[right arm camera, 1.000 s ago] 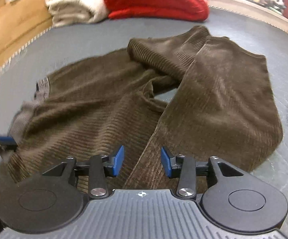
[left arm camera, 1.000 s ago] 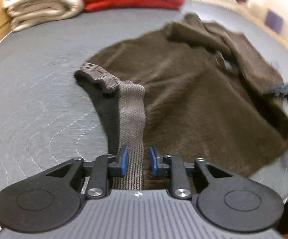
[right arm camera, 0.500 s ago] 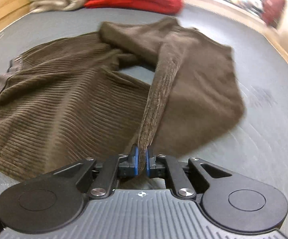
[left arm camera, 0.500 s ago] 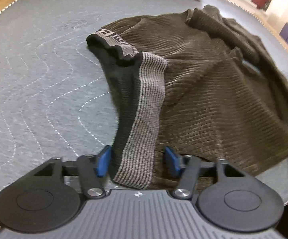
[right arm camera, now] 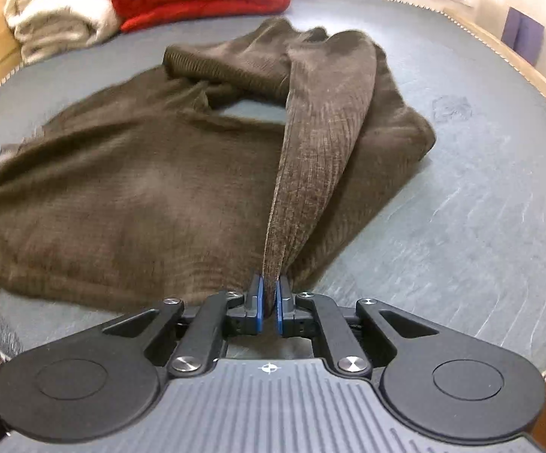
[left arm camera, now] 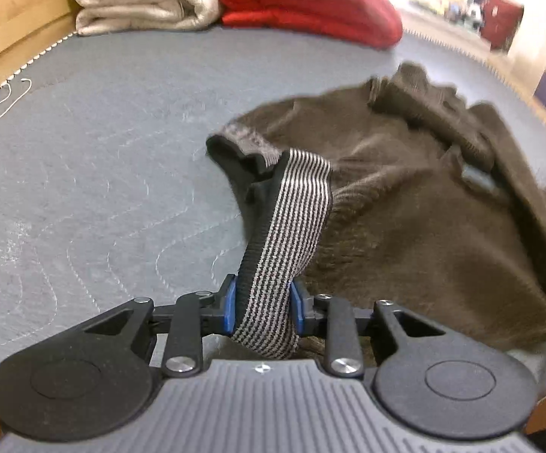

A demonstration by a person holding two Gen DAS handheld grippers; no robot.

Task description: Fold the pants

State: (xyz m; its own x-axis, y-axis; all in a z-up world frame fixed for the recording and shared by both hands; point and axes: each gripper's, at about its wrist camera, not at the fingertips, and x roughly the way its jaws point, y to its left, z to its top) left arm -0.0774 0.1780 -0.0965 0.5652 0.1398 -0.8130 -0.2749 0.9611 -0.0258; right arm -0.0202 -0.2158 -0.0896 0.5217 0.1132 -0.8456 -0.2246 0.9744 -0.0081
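Brown corduroy pants (right arm camera: 129, 204) lie rumpled on the grey worktop (left arm camera: 84, 158), legs bunched at the far end, the grey-and-black striped waistband (left arm camera: 288, 219) and one leg edge lifted off the cloth

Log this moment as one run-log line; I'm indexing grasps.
left tool: closing on striped waistband | right tool: shut on pant leg | pants: unfolded

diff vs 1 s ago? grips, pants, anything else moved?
The right gripper, open over the brown pants a second ago, is now shut on a fold of a leg, lifting it into a ridge. The left gripper widened, and its jaws are closing again on the striped waistband, raised off the mat. The red and cream stacks did not move.
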